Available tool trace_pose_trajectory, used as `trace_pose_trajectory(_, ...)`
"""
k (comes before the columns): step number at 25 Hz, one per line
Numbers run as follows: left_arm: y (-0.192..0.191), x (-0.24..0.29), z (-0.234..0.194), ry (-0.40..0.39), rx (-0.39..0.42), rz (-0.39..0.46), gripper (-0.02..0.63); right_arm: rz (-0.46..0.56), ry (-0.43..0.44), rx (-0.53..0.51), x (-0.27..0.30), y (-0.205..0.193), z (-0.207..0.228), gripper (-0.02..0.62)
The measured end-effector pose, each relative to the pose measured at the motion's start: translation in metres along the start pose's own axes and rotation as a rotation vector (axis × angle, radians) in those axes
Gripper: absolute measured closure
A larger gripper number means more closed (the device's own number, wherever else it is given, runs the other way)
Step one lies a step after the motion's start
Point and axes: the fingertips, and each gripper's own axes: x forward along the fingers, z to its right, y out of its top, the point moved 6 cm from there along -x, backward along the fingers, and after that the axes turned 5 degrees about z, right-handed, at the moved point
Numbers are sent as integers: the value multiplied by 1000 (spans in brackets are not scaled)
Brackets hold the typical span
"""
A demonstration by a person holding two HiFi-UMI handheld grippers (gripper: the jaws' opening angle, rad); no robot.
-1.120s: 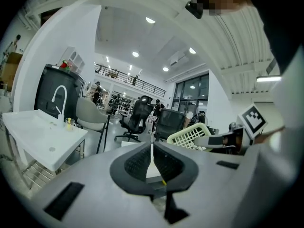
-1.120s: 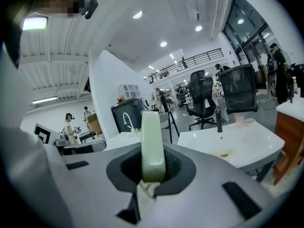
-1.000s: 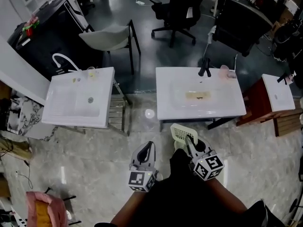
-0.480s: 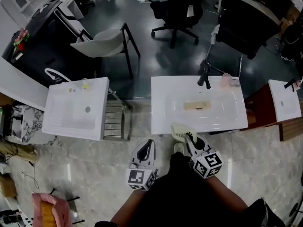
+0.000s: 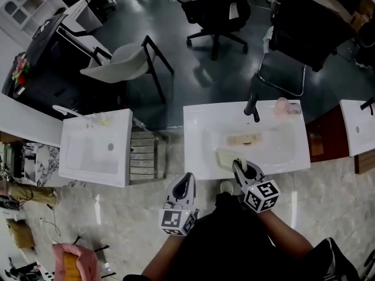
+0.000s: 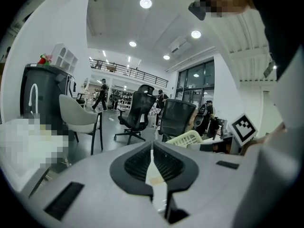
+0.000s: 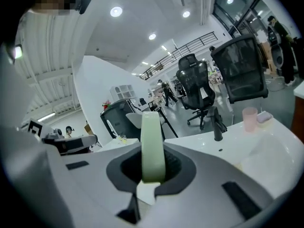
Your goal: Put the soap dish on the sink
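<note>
A pale green slotted soap dish (image 5: 223,157) is clamped in my right gripper (image 5: 237,165), which is shut on it. The dish hangs over the front rim of the middle white sink (image 5: 196,157). In the right gripper view the dish (image 7: 152,141) stands edge-on between the jaws, with the sink (image 7: 266,141) just ahead. My left gripper (image 5: 186,183) is shut and empty, short of the sink's front edge at its left corner. From the left gripper view its jaws (image 6: 152,152) are together, and the dish (image 6: 184,138) shows to the right.
On the sink's back rim stand a black faucet (image 5: 252,105) and a pink cup (image 5: 282,105); a brownish item (image 5: 244,139) lies in the basin. A second white sink (image 5: 96,148) and a metal rack (image 5: 143,154) are to the left, chairs (image 5: 120,63) behind.
Both grippers have come forward toward the middle sink. The soap dish, earlier short of the sink, now reaches over its front rim, and both jaws stayed shut.
</note>
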Motion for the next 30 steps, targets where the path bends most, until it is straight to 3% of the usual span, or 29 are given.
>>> trace_pose_trajectory(8, 16, 51, -11, 24, -7, 18, 588, -25, -2, 17, 34, 13, 38, 574)
trace_pose_trajectory(13, 8, 66, -17, 40, -56, 22, 588, -39, -1, 18, 67, 20, 47, 575)
trace_pose_trajectory(19, -5, 64, -35, 66, -110, 35, 588, -96, -6, 36, 104, 17, 40, 575)
trace_pose_trajectory(25, -3, 65, -74, 21, -162, 39, 588, -141, -32, 60, 152, 23, 22, 574)
trace_pose_trajectory(30, 9, 64, -104, 8, -112, 58, 588, -156, -48, 66, 185, 23, 7, 575)
